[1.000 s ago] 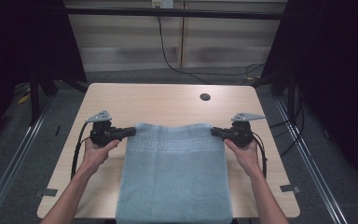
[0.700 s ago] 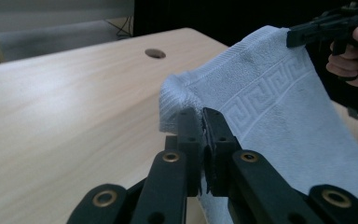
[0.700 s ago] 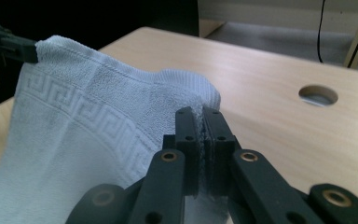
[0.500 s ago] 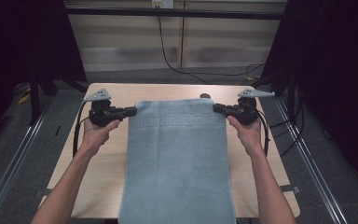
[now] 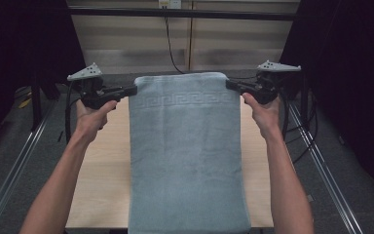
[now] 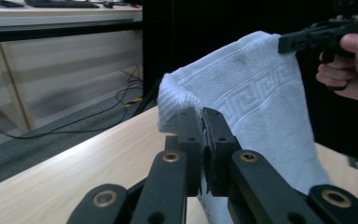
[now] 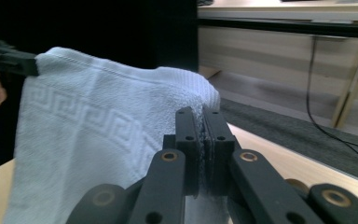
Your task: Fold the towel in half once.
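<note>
A light blue towel [image 5: 187, 151] with a key-pattern band hangs stretched between both grippers, well above the wooden table [image 5: 102, 180]. My left gripper [image 5: 132, 90] is shut on the towel's upper left corner [image 6: 177, 100]. My right gripper [image 5: 230, 84] is shut on the upper right corner [image 7: 205, 95]. The towel's lower part drapes down over the table's near edge. In the left gripper view the right gripper [image 6: 289, 42] pinches the far corner; in the right gripper view the left gripper [image 7: 28, 65] does the same.
Cables [image 5: 68, 122] trail from each gripper beside the table. Metal rails [image 5: 19, 161] run along both sides. A wooden wall panel [image 5: 190, 44] with a hanging cable stands behind the table.
Both grippers have lifted and moved away from the person, raising the towel's top edge off the table so the towel now hangs stretched.
</note>
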A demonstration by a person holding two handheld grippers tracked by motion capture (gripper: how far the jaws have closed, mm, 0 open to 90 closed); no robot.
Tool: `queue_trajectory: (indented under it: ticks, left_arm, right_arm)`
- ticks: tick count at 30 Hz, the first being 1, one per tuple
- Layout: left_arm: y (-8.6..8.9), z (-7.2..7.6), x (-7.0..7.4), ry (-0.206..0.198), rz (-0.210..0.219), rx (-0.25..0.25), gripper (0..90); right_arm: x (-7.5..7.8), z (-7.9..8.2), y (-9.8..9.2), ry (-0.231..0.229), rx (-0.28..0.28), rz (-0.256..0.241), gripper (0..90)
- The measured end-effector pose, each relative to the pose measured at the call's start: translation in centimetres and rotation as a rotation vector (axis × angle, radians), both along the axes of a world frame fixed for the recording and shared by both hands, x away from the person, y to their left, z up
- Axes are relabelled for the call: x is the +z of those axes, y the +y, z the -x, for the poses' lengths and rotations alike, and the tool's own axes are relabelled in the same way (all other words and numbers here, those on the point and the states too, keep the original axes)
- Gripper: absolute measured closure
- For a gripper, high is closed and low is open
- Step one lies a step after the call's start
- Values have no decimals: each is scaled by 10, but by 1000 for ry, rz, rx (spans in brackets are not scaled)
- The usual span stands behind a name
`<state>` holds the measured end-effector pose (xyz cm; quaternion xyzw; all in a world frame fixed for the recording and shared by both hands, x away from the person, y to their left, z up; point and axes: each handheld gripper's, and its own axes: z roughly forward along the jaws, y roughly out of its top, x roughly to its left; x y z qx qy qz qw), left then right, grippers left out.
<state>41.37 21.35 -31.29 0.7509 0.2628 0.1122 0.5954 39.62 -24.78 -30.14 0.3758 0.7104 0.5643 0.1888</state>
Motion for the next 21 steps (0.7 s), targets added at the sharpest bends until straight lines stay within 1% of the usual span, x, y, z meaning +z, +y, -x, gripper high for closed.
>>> queue_trajectory:
  ticks: [2, 3, 4, 5, 6, 7, 8, 9, 10, 11, 12, 13, 14, 16, 17, 18, 19, 20, 21]
  left_arm:
    - [-2, 9, -11, 29, -5, -15, 871]
    - [-4, 17, -19, 31, -17, -18, 871]
    - [-4, 21, -23, 33, -11, -28, 871]
    - [-4, 27, -30, 45, 1, -44, 871]
    - [-3, 34, -38, 47, 2, -47, 871]
    - [-2, 38, -42, 52, 5, -53, 871]
    - [-1, 42, -48, 62, -7, -56, 871]
    - [1, 46, -53, 73, 2, -50, 871]
    - [5, 49, -59, 91, 29, -66, 871]
    - [7, 52, -66, 110, 27, -65, 871]
    - [8, 57, -72, 110, 4, -55, 871]
    - [9, 60, -75, 116, 2, -67, 871]
    - [9, 65, -78, 126, -5, -74, 871]
    - [10, 75, -81, 128, -34, -83, 871]
    - [10, 80, -81, 129, -56, -62, 871]
    - [11, 85, -81, 132, -67, -70, 871]
    - [13, 90, -80, 139, -66, -81, 871]
    - [14, 95, -79, 136, -67, -83, 871]
    - [15, 101, -78, 131, -75, -92, 871]
  right_arm:
    - [-5, 11, 3, 22, 19, 30, 869]
    - [-9, 17, 4, 30, 35, 46, 869]
    - [-15, 26, 6, 40, 50, 63, 869]
    - [-18, 32, 6, 44, 59, 64, 869]
    - [-23, 40, 5, 45, 69, 57, 870]
    - [-27, 50, 3, 42, 83, 53, 870]
    - [-29, 56, 2, 41, 87, 52, 870]
    - [-31, 63, 0, 39, 92, 55, 870]
    - [-34, 69, -1, 35, 89, 70, 870]
    - [-37, 75, -2, 37, 87, 85, 870]
    - [-41, 81, -3, 47, 91, 89, 870]
    - [-46, 89, -3, 50, 91, 103, 870]
    - [-49, 93, -4, 54, 96, 105, 871]
    - [-59, 106, -6, 69, 105, 114, 871]
    - [-62, 109, -6, 72, 112, 108, 871]
    - [-66, 114, -6, 77, 114, 113, 870]
    - [-71, 119, -7, 80, 105, 112, 870]
    - [-75, 123, -7, 85, 107, 99, 871]
    - [-77, 127, -8, 88, 110, 98, 871]
